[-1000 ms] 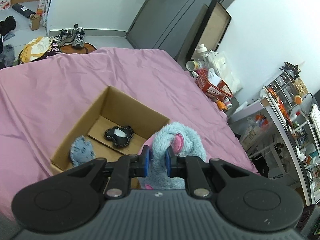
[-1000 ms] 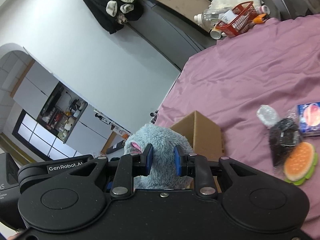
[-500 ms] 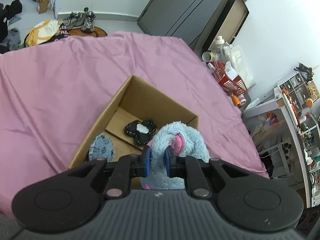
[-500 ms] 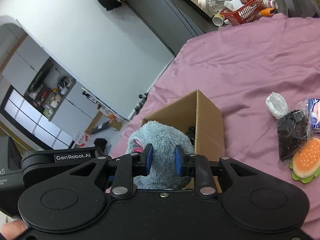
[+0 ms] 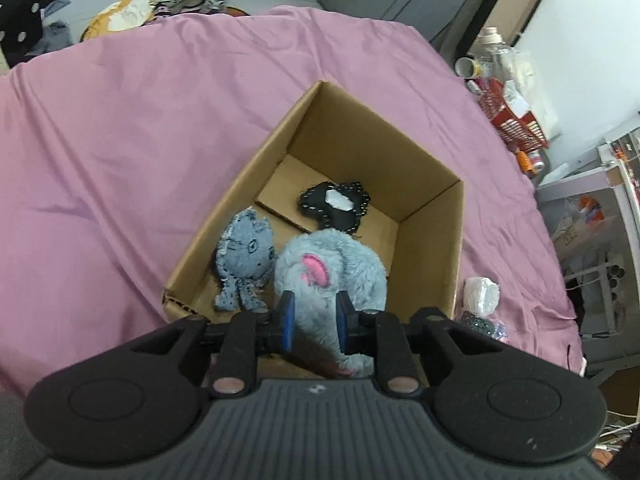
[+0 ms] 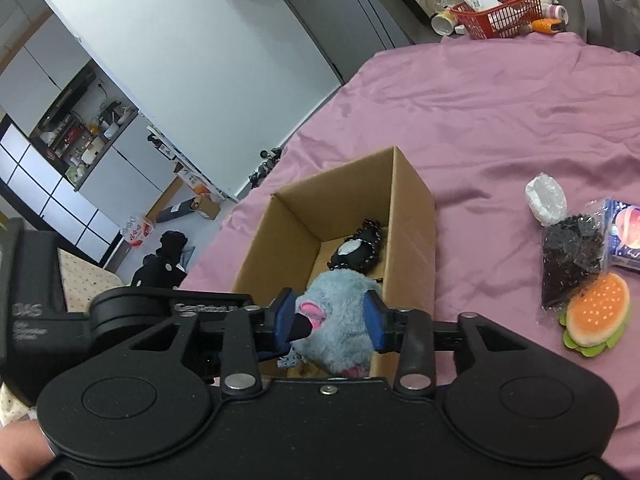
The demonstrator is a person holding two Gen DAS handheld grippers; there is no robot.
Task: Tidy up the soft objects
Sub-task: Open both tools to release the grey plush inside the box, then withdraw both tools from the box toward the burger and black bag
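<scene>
A fluffy blue plush toy (image 5: 336, 264) with a pink ear hangs inside the open cardboard box (image 5: 424, 160) on the pink bedspread. My left gripper (image 5: 313, 314) is shut on its lower part. My right gripper (image 6: 329, 320) has widened around the same plush (image 6: 340, 320), pads at its sides. The left gripper's fingers (image 6: 296, 330) show in the right wrist view. In the box lie a grey-blue knitted doll (image 5: 244, 256) and a black flat toy (image 5: 334, 208), which the right wrist view also shows (image 6: 356, 252).
On the bedspread right of the box lie a burger plush (image 6: 596, 320), a bag of black bits (image 6: 568, 252), a white wad (image 6: 544, 196) and a blue packet (image 6: 628, 236). A red basket (image 6: 496, 12) with bottles stands beyond the bed.
Both grippers have moved the blue plush from beside the box to over and down into it. The right gripper's jaws have spread wider around it.
</scene>
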